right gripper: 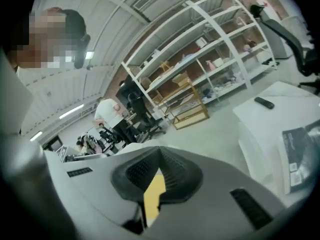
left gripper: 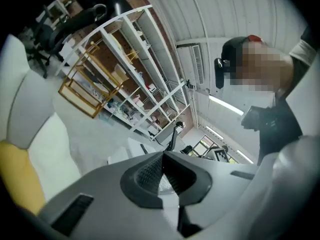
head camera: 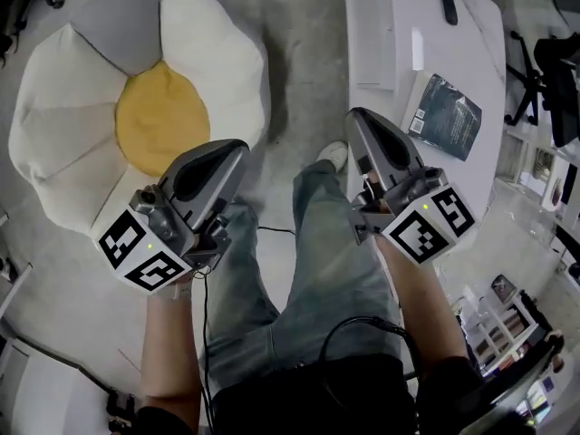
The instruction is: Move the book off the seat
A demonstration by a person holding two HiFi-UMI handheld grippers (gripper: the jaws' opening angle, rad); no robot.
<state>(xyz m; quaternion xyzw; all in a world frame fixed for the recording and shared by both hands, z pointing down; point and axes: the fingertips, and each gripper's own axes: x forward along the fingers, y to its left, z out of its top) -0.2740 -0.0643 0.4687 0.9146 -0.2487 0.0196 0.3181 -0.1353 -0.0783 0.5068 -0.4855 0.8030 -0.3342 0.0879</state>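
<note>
With ribbed dark pads (left gripper: 149,171) clenched together on nothing, the grey plastic left gripper (left gripper: 162,156) and right gripper (right gripper: 159,155) hang above blue jeans (head camera: 317,261), while the glossy dark teal paperback book (head camera: 444,116), its print unreadable, lies flat on the white padded seat (head camera: 471,34).

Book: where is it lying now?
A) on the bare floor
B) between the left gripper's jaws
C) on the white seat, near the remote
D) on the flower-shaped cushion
C: the book lies flat on the white seat, with the dark remote farther along the same top.
</note>
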